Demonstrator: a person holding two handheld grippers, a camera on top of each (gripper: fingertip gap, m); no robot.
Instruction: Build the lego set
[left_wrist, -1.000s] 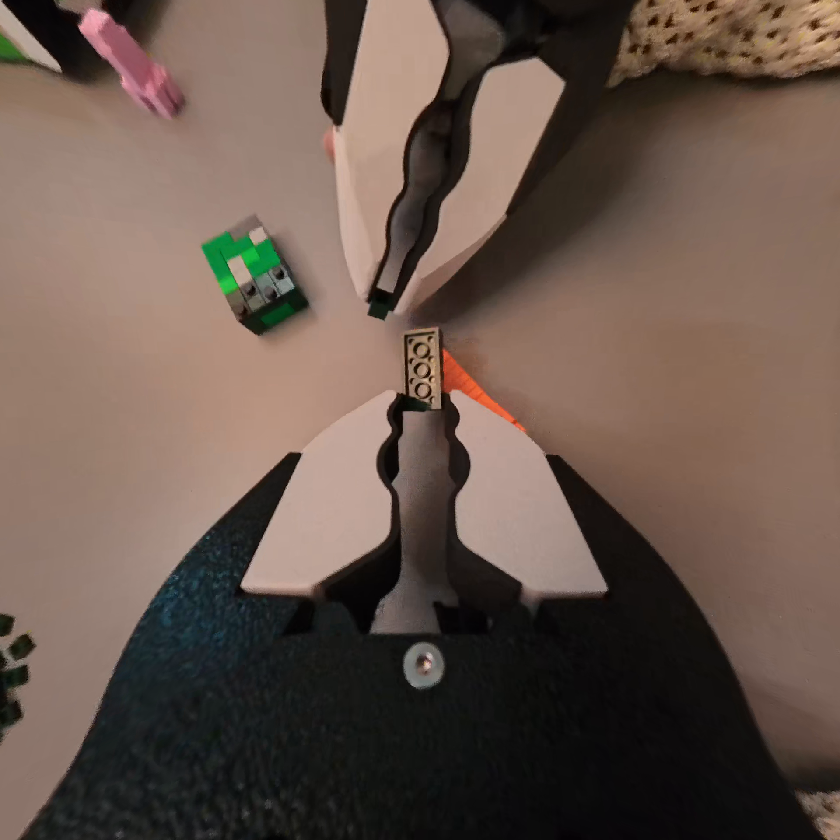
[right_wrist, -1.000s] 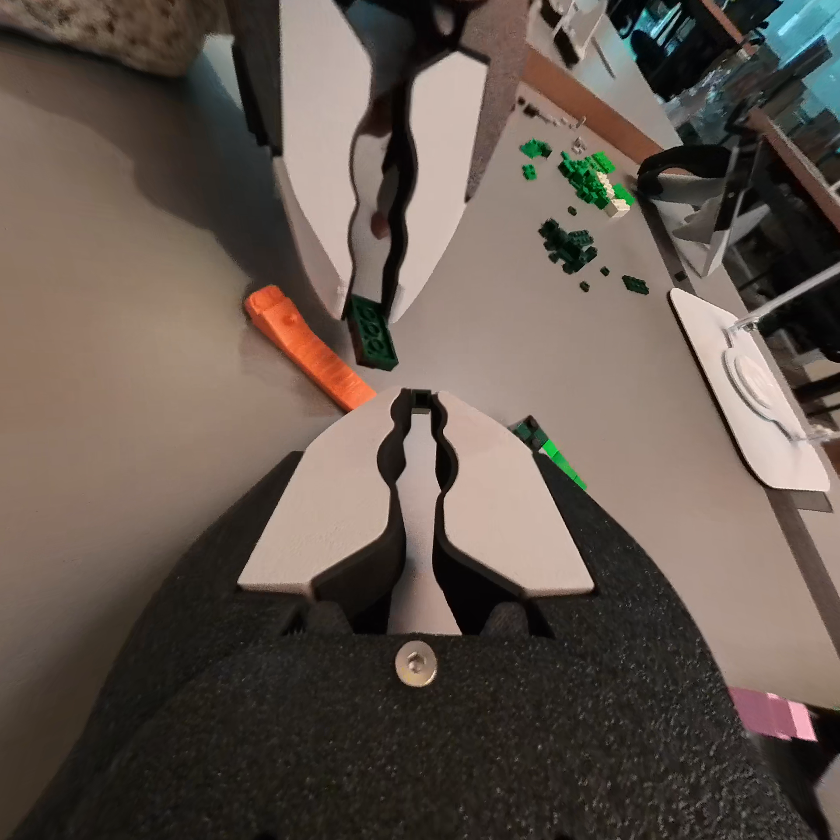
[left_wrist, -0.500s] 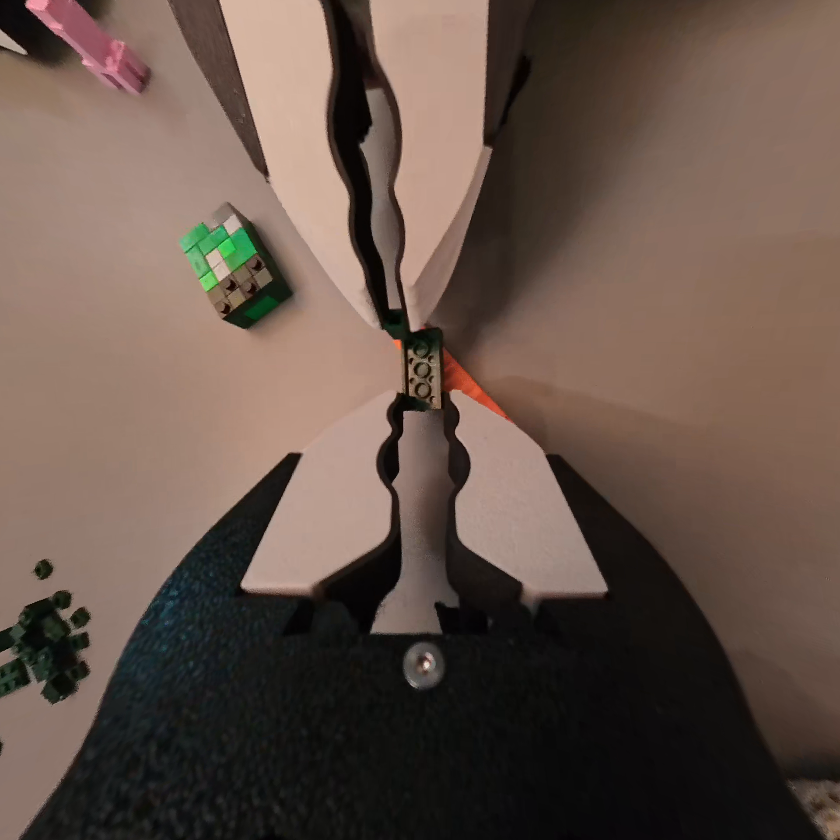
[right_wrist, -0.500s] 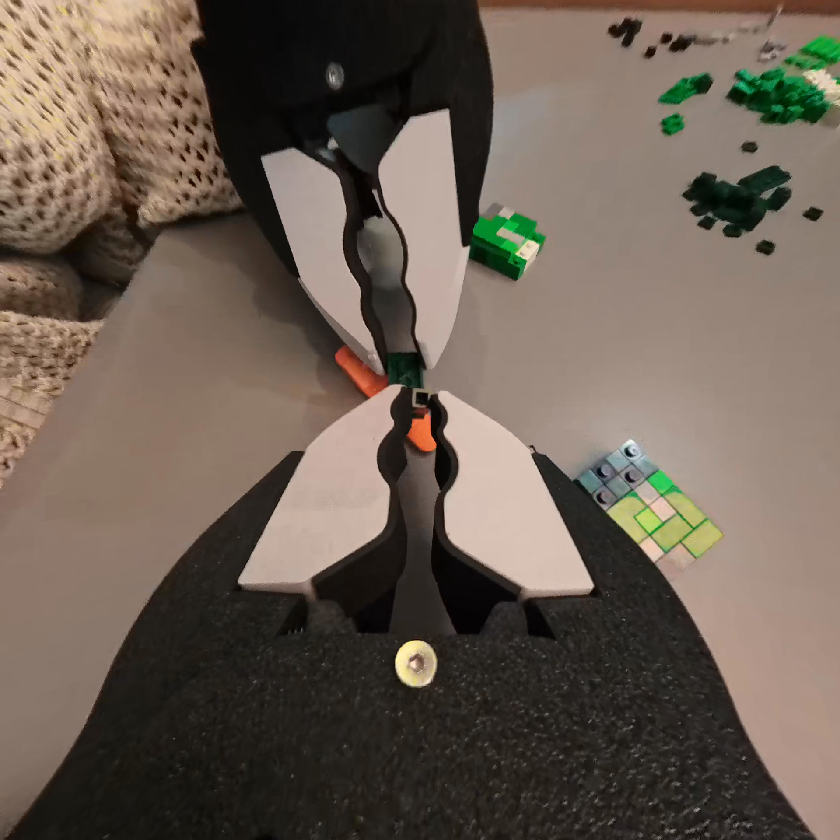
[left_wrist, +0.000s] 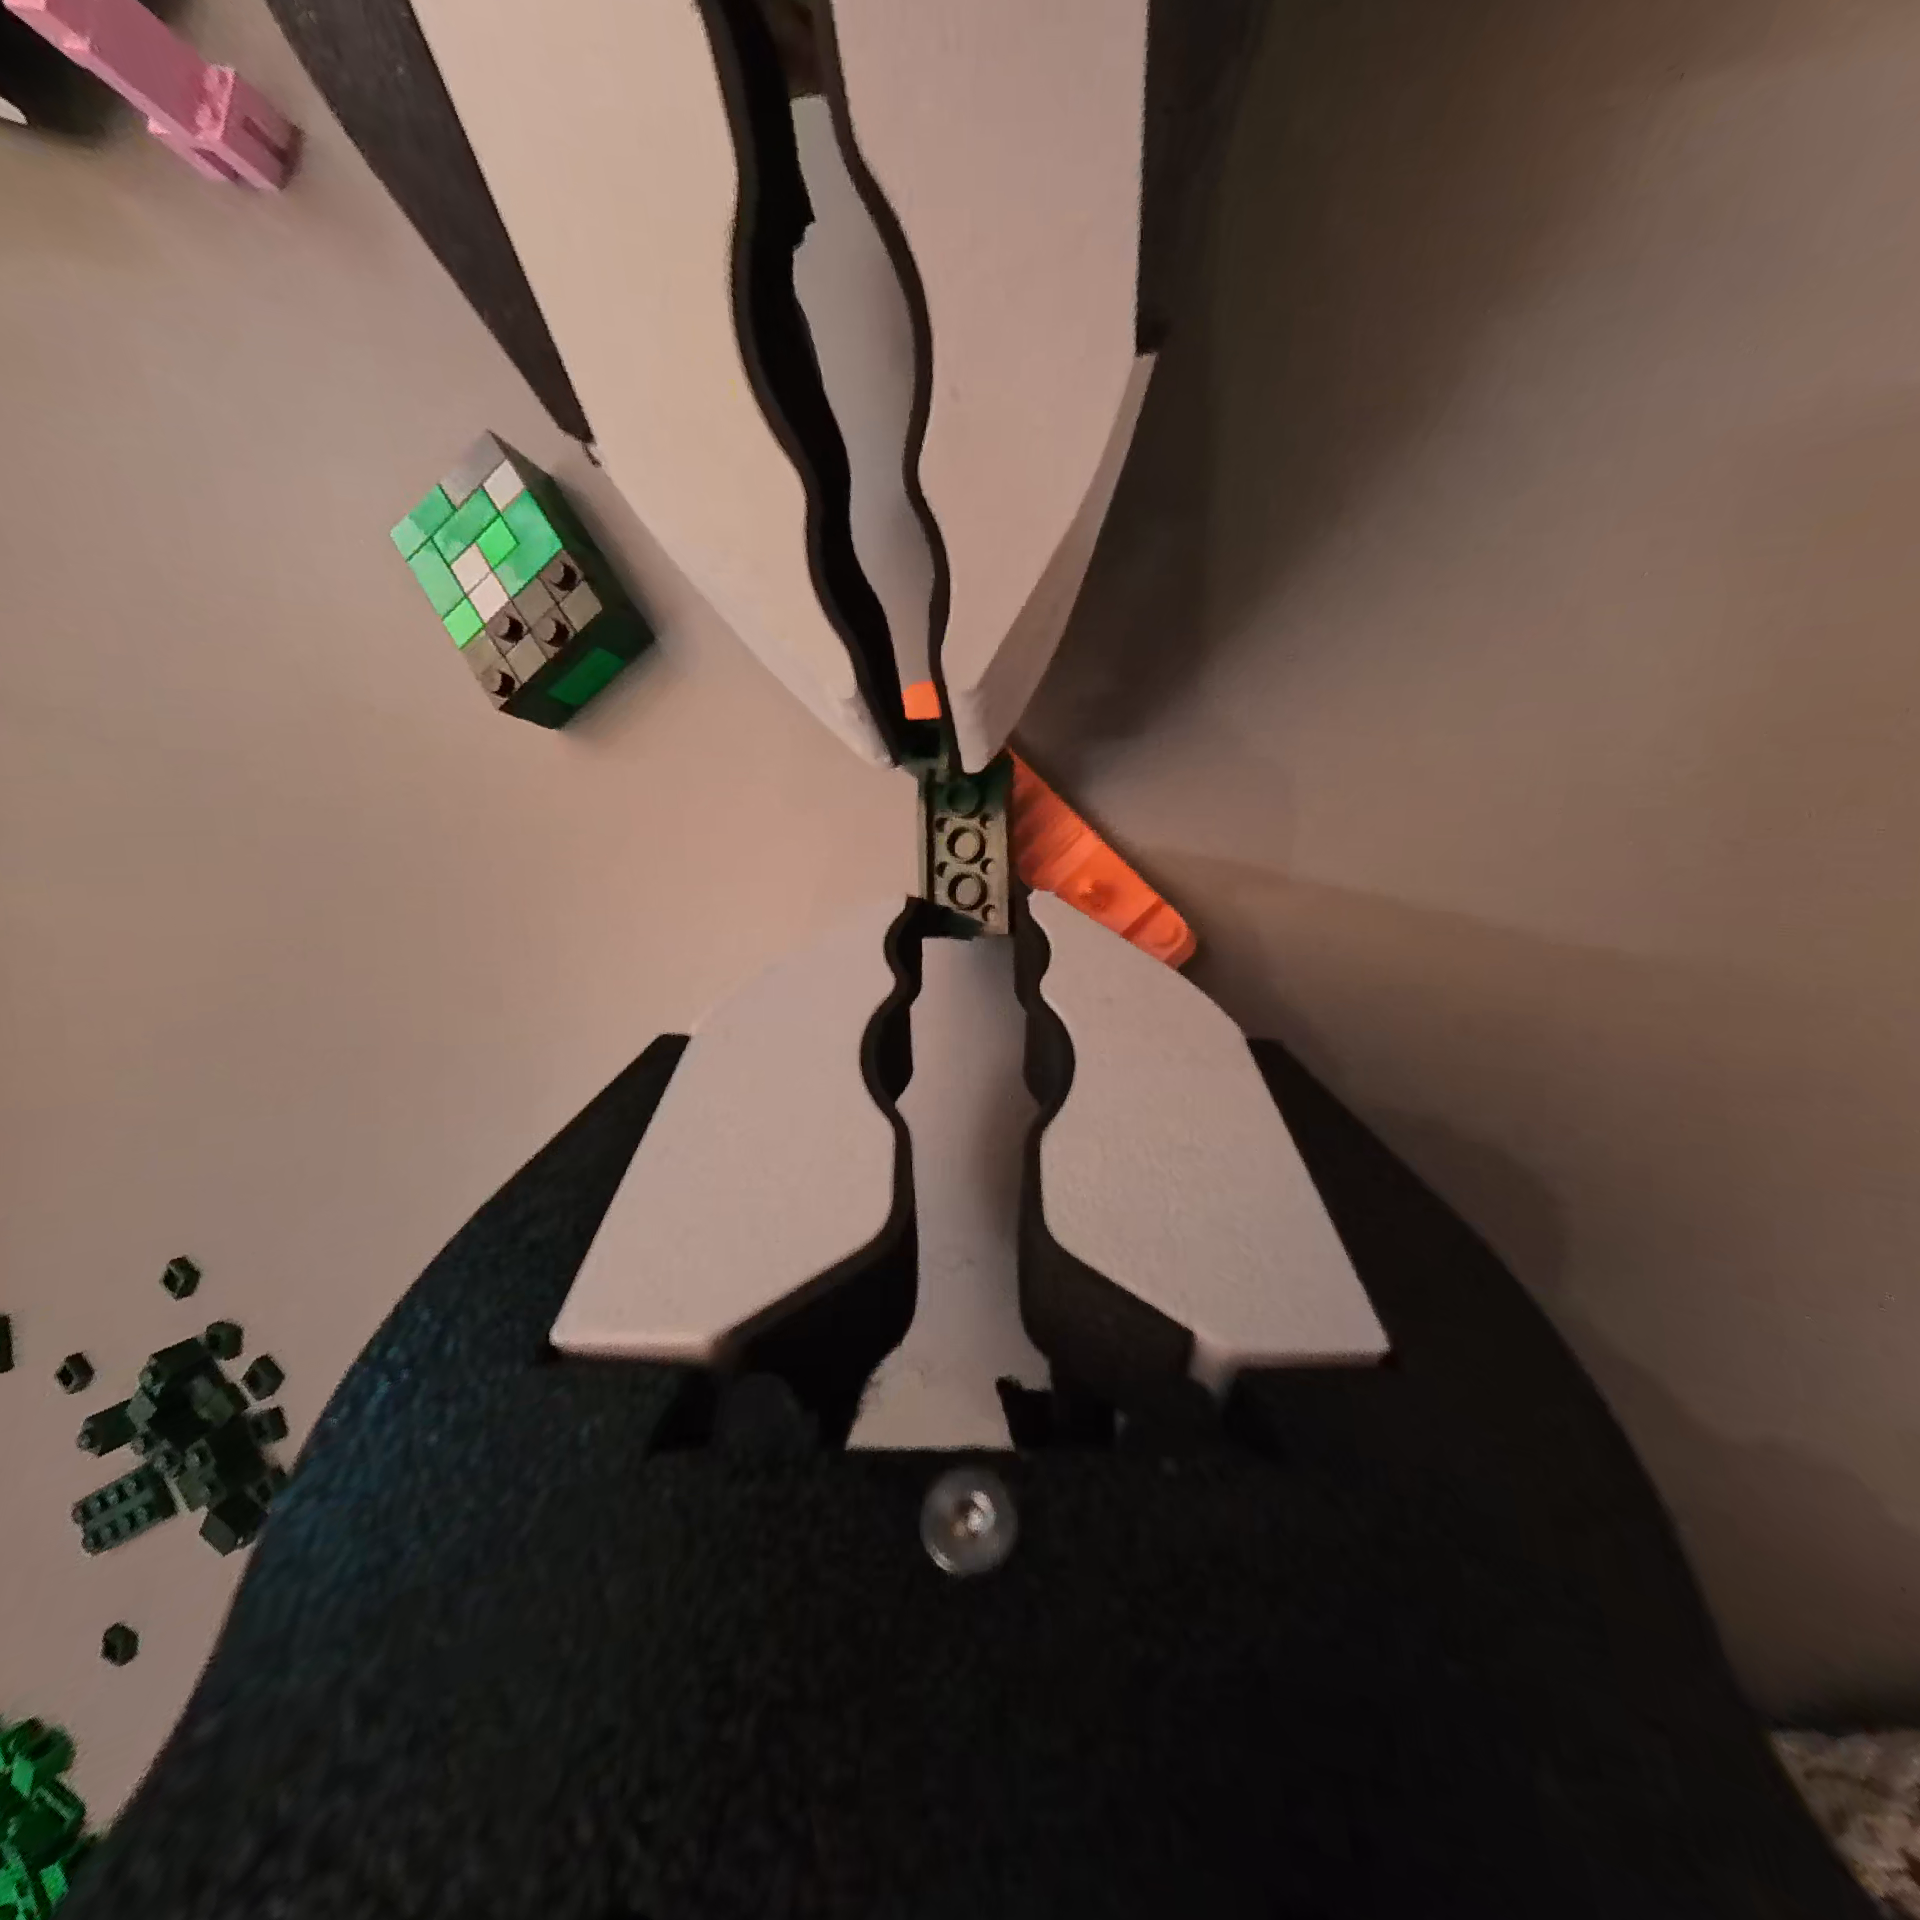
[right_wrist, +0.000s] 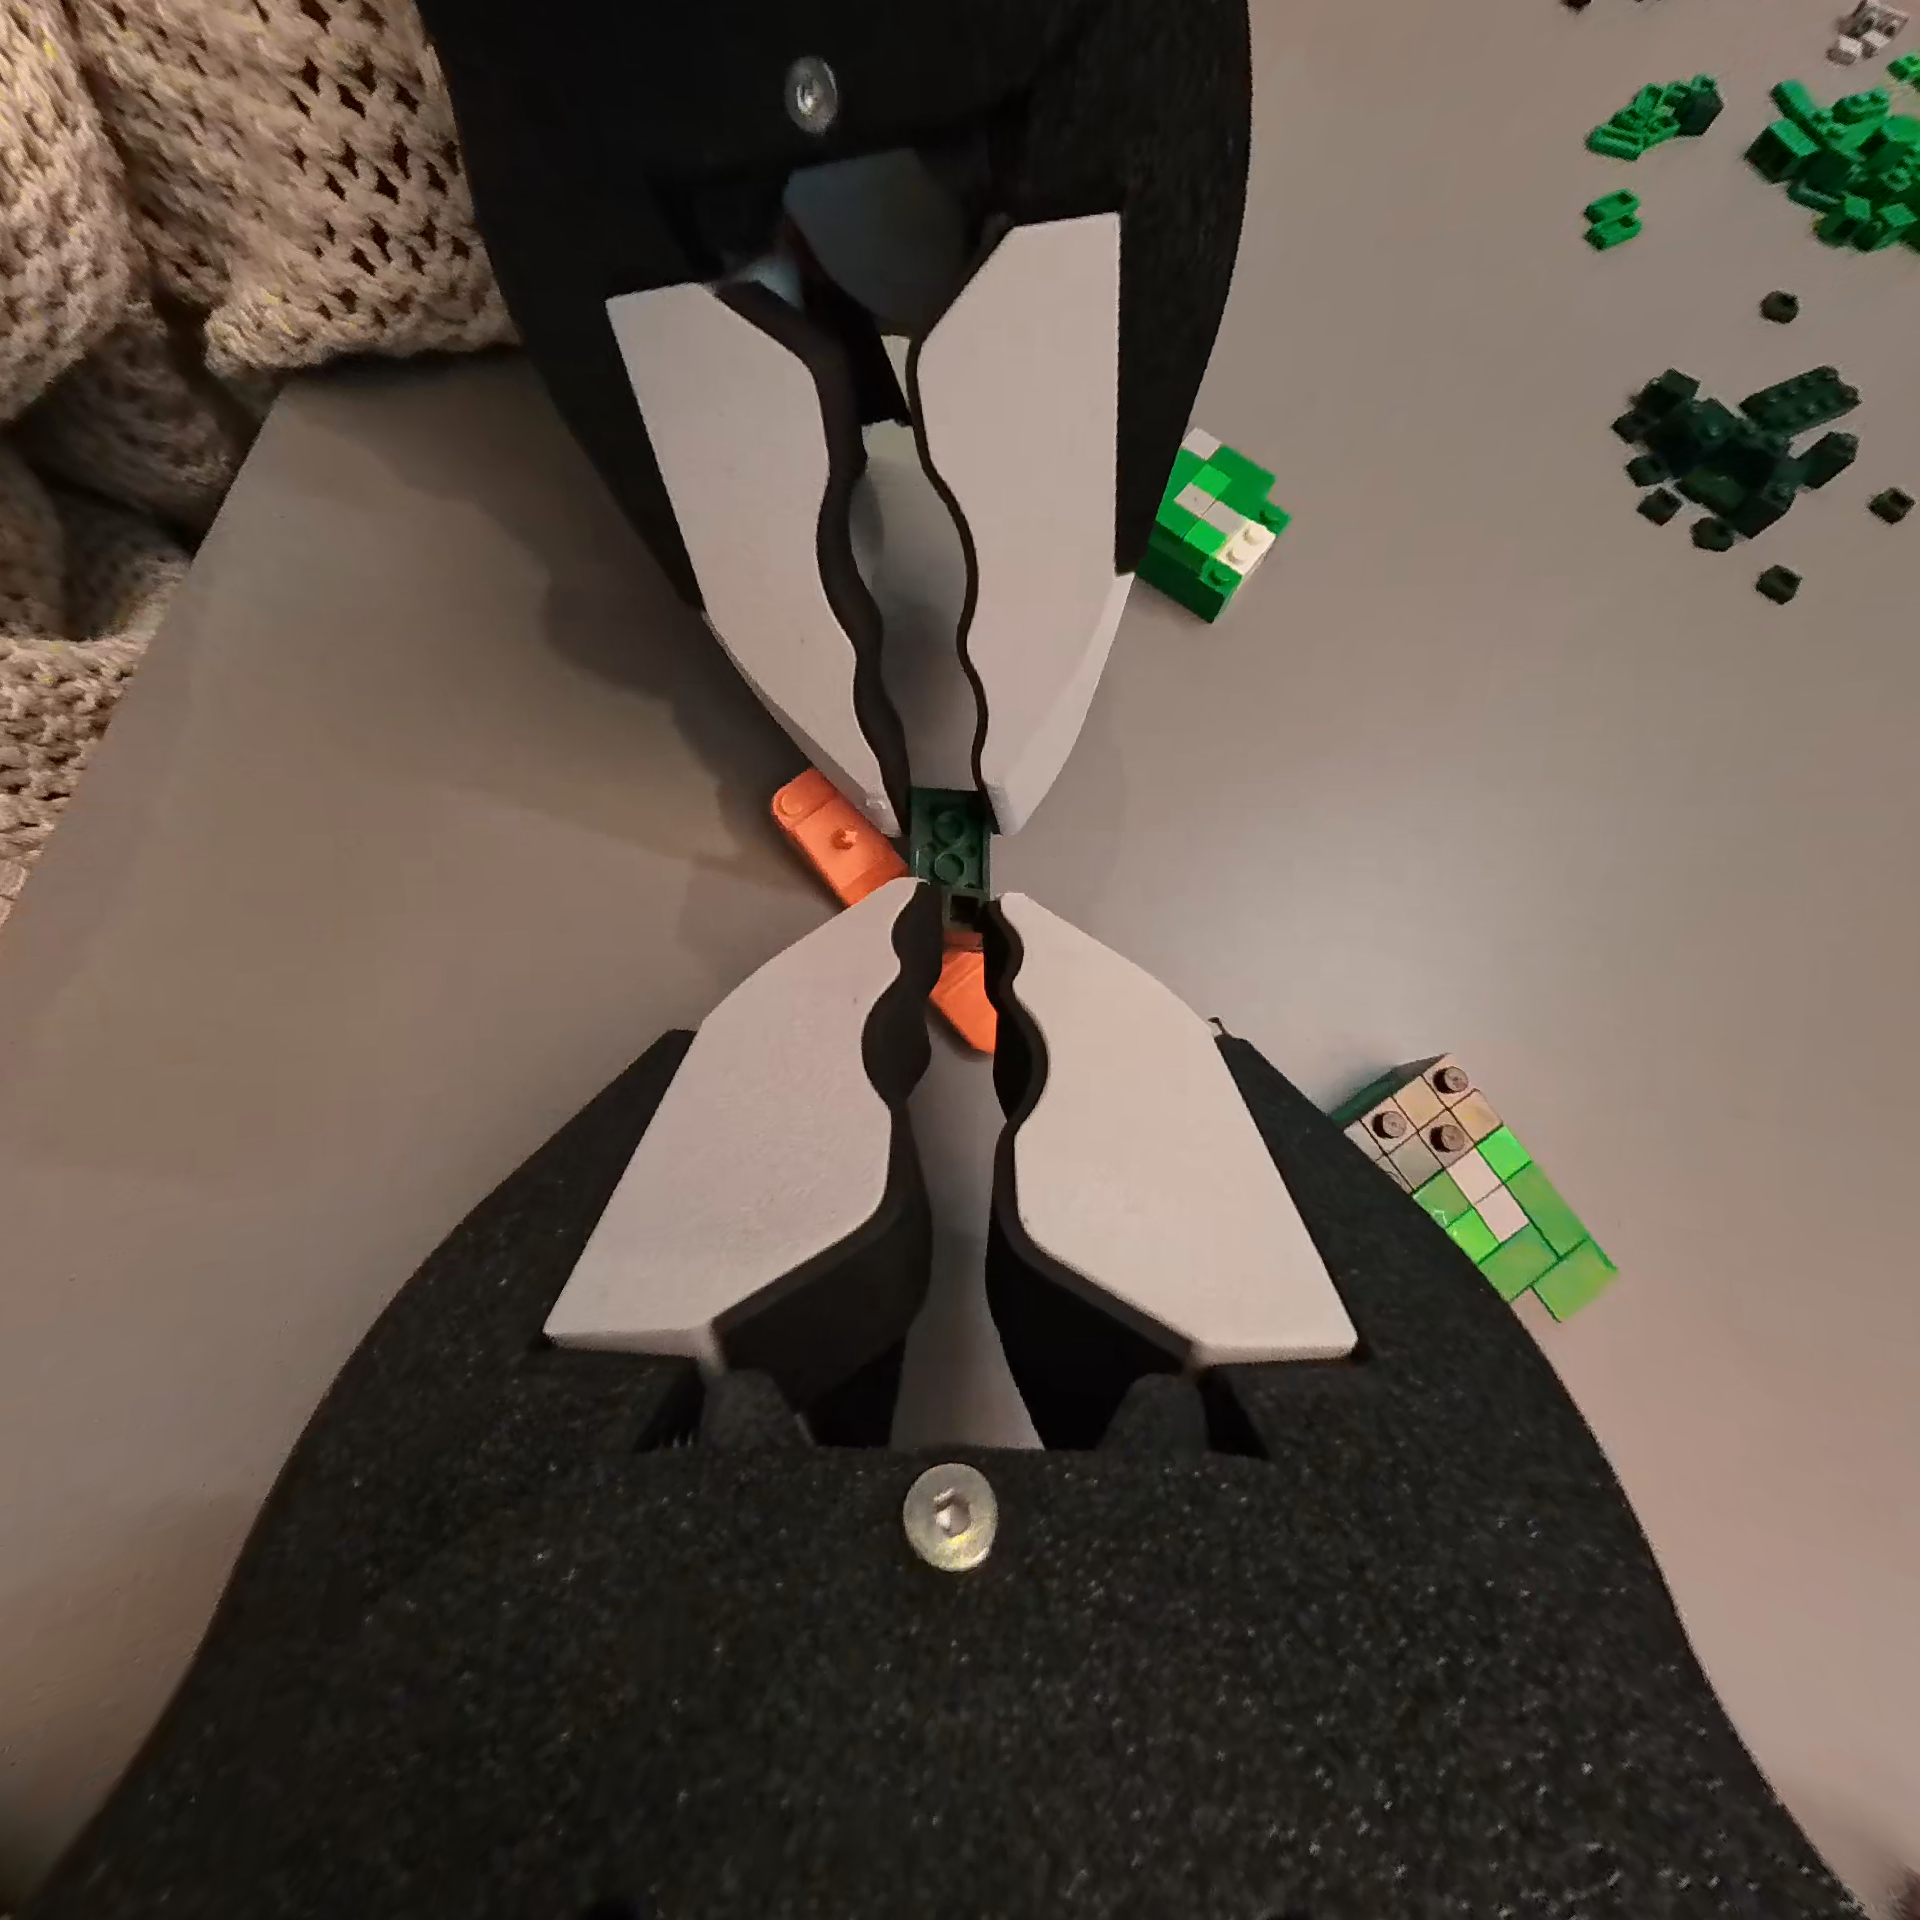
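Left gripper (left_wrist: 966, 920): fingers closing on a dark green plate (left_wrist: 968, 857), underside up.
Right gripper (right_wrist: 951, 904): fingers pinching a small dark green piece (right_wrist: 964, 910), meeting the plate tip to tip above the grey table (right_wrist: 1455, 831).
Orange brick separator (left_wrist: 1091, 883): lying just beneath.
Green-and-grey block assembly (left_wrist: 520, 587): sitting nearby, left.
Loose dark green bricks (right_wrist: 1745, 457): lying well apart.

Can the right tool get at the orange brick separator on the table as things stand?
Probably not yet. The right tool is shut on a small dark piece pressed against the dark green plate held by the left tool, directly above the orange brick separator.
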